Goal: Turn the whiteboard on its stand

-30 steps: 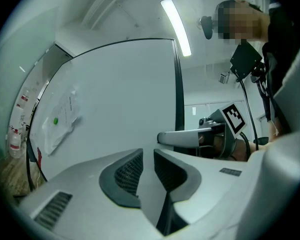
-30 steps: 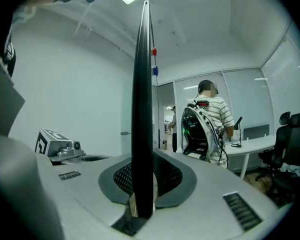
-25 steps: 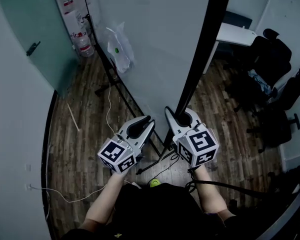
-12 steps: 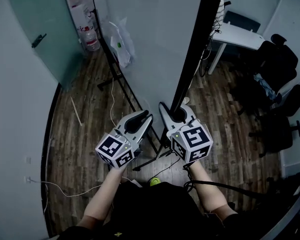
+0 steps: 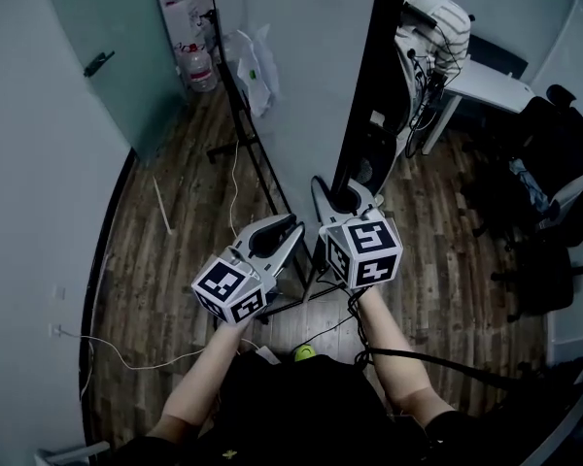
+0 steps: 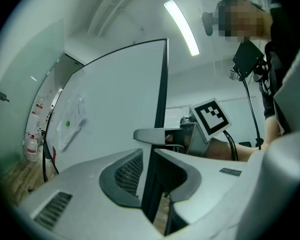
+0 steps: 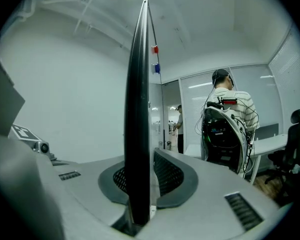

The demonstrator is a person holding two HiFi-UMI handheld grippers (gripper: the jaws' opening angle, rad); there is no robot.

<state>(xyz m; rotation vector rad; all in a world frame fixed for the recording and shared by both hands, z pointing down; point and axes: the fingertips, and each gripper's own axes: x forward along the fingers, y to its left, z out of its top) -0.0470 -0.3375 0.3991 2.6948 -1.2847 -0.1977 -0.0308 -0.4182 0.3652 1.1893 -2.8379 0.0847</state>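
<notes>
The whiteboard [image 5: 306, 76] rises upright straight ahead of us, its black side frame [image 5: 374, 66] running vertically; our right gripper [image 5: 345, 197] pinches that frame edge-on; our left gripper [image 5: 290, 231] clamps it just below; we judge a level sideways swing by both hands would pivot it.

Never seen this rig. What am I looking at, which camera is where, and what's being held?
No robot: a person holds a handheld gripper in each hand; the marker cubes belong to them. The head view looks down from the person's head at the left gripper and right gripper over a wooden floor. The other two views come from cameras riding on each gripper, looking along its jaws. Both are clamped on the black edge frame of a standing whiteboard. Beyond it, a person in a striped shirt is by a desk.
</notes>
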